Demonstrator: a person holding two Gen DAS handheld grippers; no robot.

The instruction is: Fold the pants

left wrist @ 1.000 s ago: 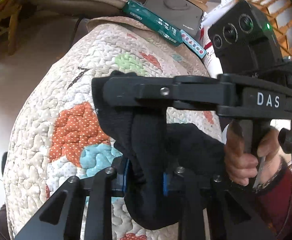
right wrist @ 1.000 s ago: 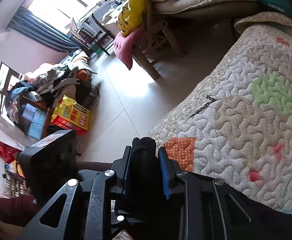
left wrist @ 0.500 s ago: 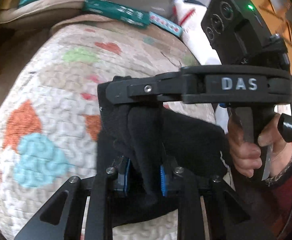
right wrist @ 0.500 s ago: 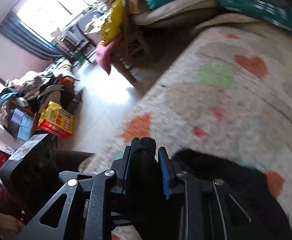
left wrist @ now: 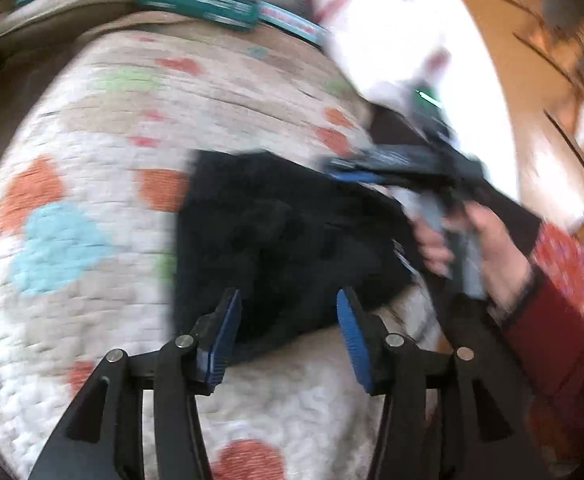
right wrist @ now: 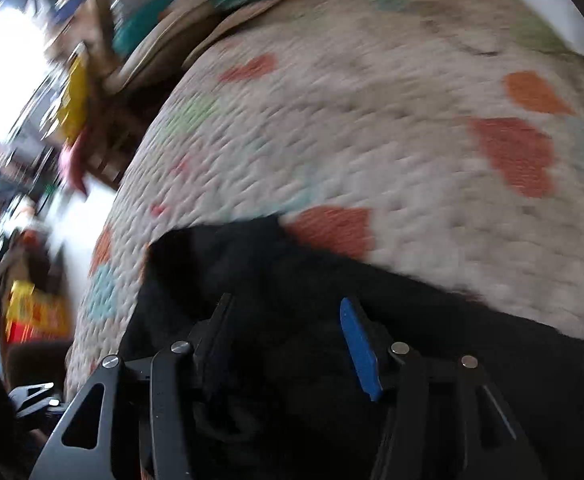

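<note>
While both grippers' jaws have just opened, gripping nothing, one black pants heap, one quilt

Pants: black cloth, matt, soft and slightly fuzzy, lying on the quilt.
Quilt: stitched cotton-like cloth, cream with coloured patches, puckered and rough.
Left gripper: matt black plastic arms, shiny metal rivets, blue ribbed pads.
Sleeve, right of the pants: red patterned knit cloth.

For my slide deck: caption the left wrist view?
Left gripper, jaws just opened, above black pants lying on a quilt.
</note>
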